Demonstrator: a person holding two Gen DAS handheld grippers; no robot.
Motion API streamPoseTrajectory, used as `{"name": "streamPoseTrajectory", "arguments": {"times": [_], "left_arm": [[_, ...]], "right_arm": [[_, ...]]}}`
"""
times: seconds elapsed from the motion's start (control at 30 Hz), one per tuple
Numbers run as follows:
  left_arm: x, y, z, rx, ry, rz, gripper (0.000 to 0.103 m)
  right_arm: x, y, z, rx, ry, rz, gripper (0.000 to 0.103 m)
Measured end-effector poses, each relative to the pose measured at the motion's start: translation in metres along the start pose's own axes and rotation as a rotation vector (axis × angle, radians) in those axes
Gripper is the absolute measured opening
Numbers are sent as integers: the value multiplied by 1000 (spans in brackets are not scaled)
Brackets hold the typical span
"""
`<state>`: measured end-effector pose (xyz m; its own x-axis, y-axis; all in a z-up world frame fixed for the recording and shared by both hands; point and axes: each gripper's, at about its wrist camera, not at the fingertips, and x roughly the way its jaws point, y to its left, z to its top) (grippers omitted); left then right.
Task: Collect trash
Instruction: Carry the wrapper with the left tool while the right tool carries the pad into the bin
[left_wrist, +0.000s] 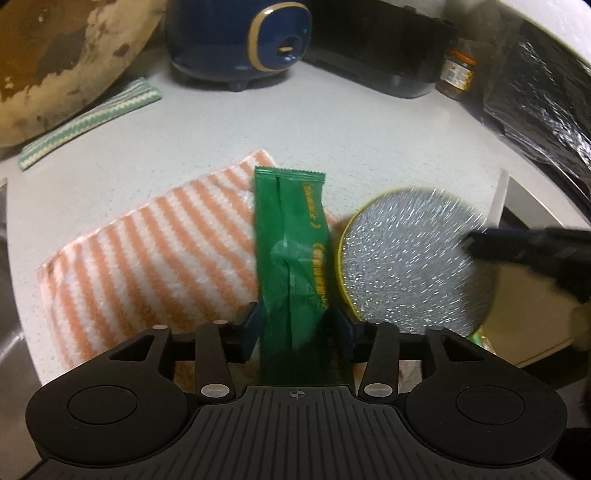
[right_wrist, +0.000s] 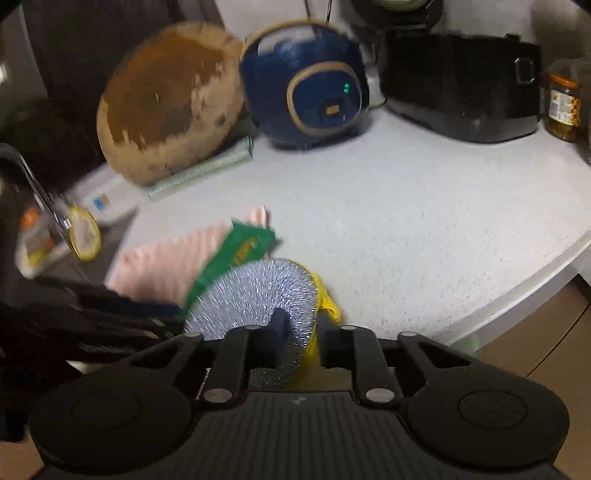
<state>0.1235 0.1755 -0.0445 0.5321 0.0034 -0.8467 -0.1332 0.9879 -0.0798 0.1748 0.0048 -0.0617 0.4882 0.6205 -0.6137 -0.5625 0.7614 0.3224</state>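
Note:
My left gripper (left_wrist: 297, 325) is shut on a green snack wrapper (left_wrist: 291, 240), which stands up between its fingers above the counter. My right gripper (right_wrist: 299, 332) is shut on a round silver scouring pad with a yellow rim (right_wrist: 258, 295). The pad also shows in the left wrist view (left_wrist: 410, 254), just right of the wrapper, with the right gripper's finger (left_wrist: 517, 243) on it. The wrapper shows blurred in the right wrist view (right_wrist: 236, 251), left of the pad.
An orange-striped cloth (left_wrist: 147, 258) lies on the white counter (right_wrist: 406, 221). Behind stand a round wooden board (right_wrist: 166, 103), a green striped cloth (left_wrist: 92, 122), a blue cooker (right_wrist: 306, 92), a black appliance (right_wrist: 461, 85) and a jar (right_wrist: 563, 103). A sink lies left.

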Motion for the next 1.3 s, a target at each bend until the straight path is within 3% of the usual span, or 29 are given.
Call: {"name": "streamPoseTrajectory", "arguments": {"times": [0.1,0.13,0.2,0.3,0.37,0.47,0.63,0.77,0.83,0.93,1.07,1.13,1.23,1.3], "left_arm": [[1,-4,-6,41,-43,-2,57],[1,-5,-9,43,-62,2,51],[-1,-2,-8,15,-79,-15,26],[-13,-3,-1,-40,-133,-125,23],[-24,-21,5,8,-189,-159,23],[-28,-53,16,52,-191,-295,23],[9,-125,10,84,-12,-540,23],[84,-176,-13,-21,272,-626,23],[129,-194,-28,-91,413,-605,23],[168,-221,-42,-83,416,-530,23],[221,-243,-51,-93,455,-529,26],[240,-251,-54,-74,431,-529,30],[247,-260,-55,-19,290,-504,35],[250,-269,-55,-7,284,-525,35]], "right_arm": [[-25,-3,8,46,-57,33,13],[-32,-5,10,57,-76,27,12],[-43,-10,11,73,-102,3,12],[-58,-20,9,102,-133,-61,12],[-73,-33,7,141,-156,-108,12],[-102,-51,-1,162,-203,-205,12],[-159,-91,-35,203,-236,-415,12],[-187,-128,-74,312,-196,-545,12],[-196,-138,-92,353,-174,-588,12],[-207,-153,-122,410,-146,-646,12],[-211,-172,-151,498,-111,-668,12],[-210,-179,-162,525,-93,-672,12],[-205,-187,-173,544,-70,-672,12],[-201,-189,-176,535,-55,-671,12]]}}
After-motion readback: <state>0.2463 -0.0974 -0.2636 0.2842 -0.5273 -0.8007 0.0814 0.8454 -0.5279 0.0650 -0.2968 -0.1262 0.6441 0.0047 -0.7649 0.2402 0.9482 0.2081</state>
